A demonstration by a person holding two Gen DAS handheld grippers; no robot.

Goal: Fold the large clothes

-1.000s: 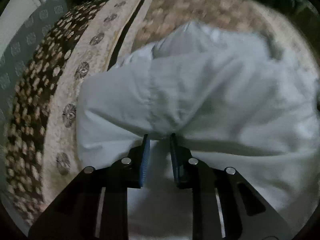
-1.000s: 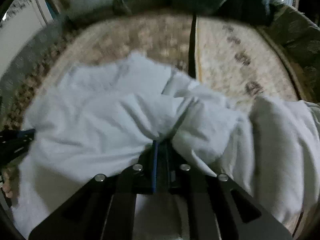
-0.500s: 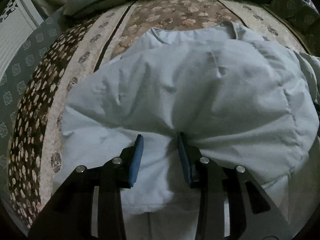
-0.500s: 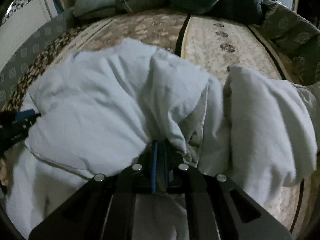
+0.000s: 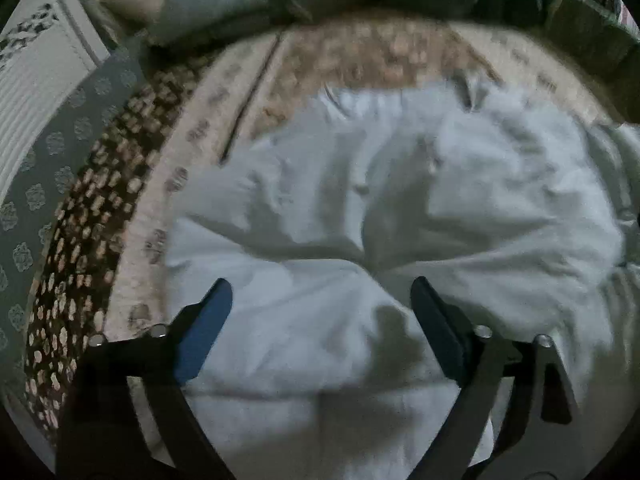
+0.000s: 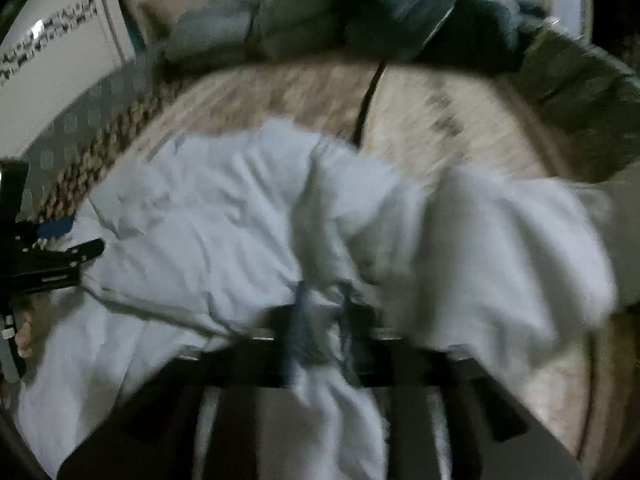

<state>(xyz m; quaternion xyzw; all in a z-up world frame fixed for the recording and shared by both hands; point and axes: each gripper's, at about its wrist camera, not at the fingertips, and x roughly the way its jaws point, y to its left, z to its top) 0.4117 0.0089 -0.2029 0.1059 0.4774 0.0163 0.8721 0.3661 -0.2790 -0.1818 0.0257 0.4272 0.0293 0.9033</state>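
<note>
garment (image 5: pixel 400 208) under opening left tool (image 5: pixel 320 300), between its jaws

Blurred. R gripper (image 6: pixel 322 312) low centre, jaws opening, fold of pale garment (image 6: pixel 208 220) between them, pads not clearly pressing. Garment rumpled on patterned bed cover (image 6: pixel 480 120). L gripper (image 6: pixel 66 240) at left edge, jaws apart. Dark pillows (image 6: pixel 360 20) at back.
</note>
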